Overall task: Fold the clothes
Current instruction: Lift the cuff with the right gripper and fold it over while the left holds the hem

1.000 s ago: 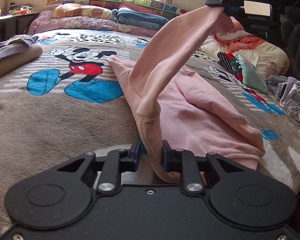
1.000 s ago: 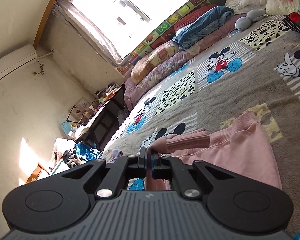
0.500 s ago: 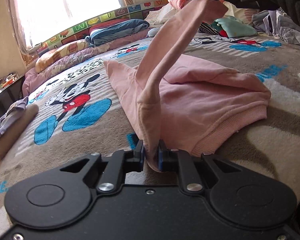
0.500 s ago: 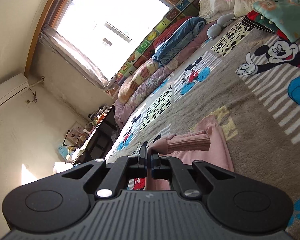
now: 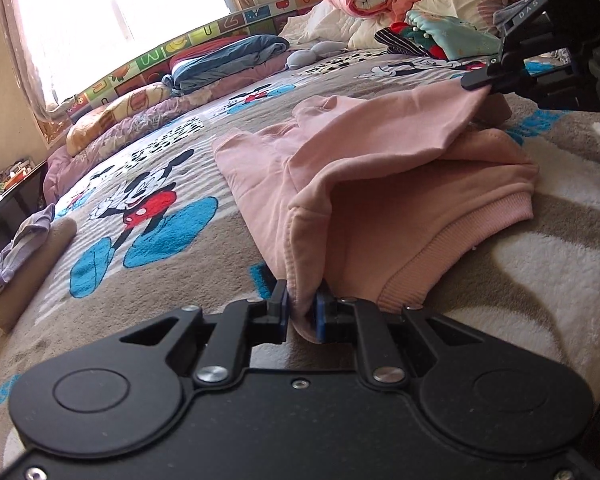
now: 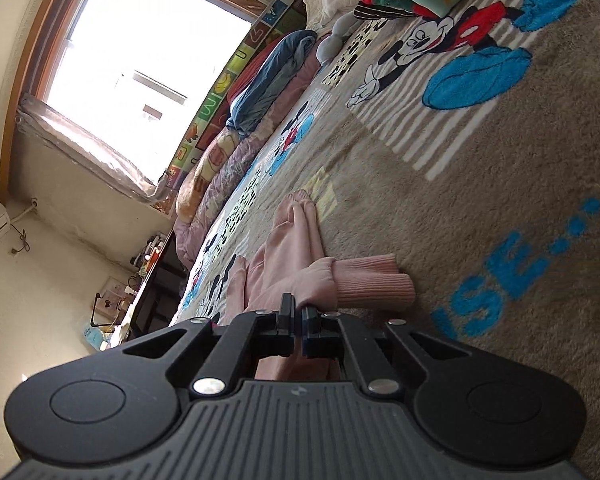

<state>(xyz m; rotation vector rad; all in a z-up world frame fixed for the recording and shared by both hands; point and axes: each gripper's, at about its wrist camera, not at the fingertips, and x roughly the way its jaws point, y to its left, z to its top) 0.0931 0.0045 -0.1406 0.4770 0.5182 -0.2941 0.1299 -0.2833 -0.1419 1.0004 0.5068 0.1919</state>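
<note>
lowered now, the right gripper (image 5: 474, 80) has carried the sleeve of the soft pink cotton sweatshirt (image 5: 380, 184) down from high over the bed almost onto the body panel. both grippers pinch fabric: the left gripper (image 5: 302, 314), whose jaws have just been closing, clamps the shoulder fold; the right clamps the sleeve near its ribbed cuff (image 6: 370, 282). probably best to lay the sleeve flat across before releasing. underneath lies a plush grey cartoon-mouse blanket (image 5: 148, 208); a bright window (image 6: 148, 52) lights the bedroom.

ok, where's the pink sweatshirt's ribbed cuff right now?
In the right wrist view the ribbed cuff lies on the cartoon blanket, just right of the right gripper, which pinches the sleeve beside it.
</note>
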